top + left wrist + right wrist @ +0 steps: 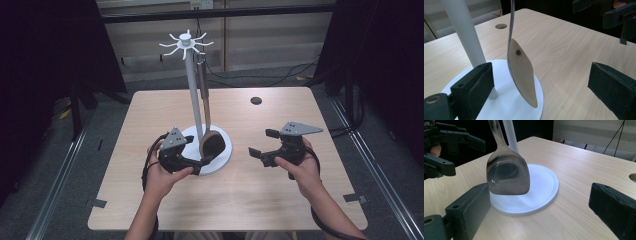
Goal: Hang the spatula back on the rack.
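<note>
A metal spatula point(210, 142) hangs by its handle from one of the hooks at the top of a white utensil stand point(194, 95). Its blade dangles just above the stand's round base point(225, 150), near the middle of the desk point(280, 200).

It hangs free, so a nudge from either side could set it swinging or lift it off its hook. A jaw catching the pole could shift or tip the whole stand.

The left gripper point(204, 161) sits beside the base on the left-edge side with its jaws apart and nothing between them. In the left gripper view the blade point(522, 75) shows edge-on in the gap, a little ahead of the pads. The right gripper point(261, 145), also open and empty, hovers well apart toward the right edge and faces the blade point(507, 173)
</note>
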`<control>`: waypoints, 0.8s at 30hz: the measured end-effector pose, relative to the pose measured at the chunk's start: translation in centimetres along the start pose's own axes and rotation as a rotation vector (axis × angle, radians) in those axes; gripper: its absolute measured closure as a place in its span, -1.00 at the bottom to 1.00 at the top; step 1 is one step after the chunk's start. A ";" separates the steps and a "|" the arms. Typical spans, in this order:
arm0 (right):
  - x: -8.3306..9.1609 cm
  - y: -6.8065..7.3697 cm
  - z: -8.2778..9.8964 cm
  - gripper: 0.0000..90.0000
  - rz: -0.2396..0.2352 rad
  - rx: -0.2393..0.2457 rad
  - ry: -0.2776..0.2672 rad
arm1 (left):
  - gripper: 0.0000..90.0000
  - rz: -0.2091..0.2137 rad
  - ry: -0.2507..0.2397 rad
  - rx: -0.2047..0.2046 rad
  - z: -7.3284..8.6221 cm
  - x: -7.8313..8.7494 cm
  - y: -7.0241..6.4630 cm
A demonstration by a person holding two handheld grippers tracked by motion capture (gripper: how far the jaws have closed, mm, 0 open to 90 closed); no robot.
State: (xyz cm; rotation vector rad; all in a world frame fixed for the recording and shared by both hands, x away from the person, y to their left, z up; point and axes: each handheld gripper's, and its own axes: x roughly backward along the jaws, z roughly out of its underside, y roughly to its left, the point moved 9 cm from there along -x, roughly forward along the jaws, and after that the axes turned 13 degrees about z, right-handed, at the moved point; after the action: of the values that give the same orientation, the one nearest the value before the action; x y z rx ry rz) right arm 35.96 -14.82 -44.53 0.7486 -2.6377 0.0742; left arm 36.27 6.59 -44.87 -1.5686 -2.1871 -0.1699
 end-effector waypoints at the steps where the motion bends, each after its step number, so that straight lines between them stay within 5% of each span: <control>1: 0.1 -0.1 0.1 -0.93 0.005 -0.001 0.000 | -0.86 0.000 0.000 0.000 0.0 0.0 0.0; 24: 1.3 -2.3 3.7 -0.93 0.041 -0.011 0.051 | -0.90 0.003 0.013 0.004 2.6 0.5 0.6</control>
State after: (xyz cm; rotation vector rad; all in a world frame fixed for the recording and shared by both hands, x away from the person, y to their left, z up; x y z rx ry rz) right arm 34.78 -17.99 -47.56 0.6805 -2.6035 0.0883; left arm 35.98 8.15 -47.11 -1.5639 -2.1741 -0.1737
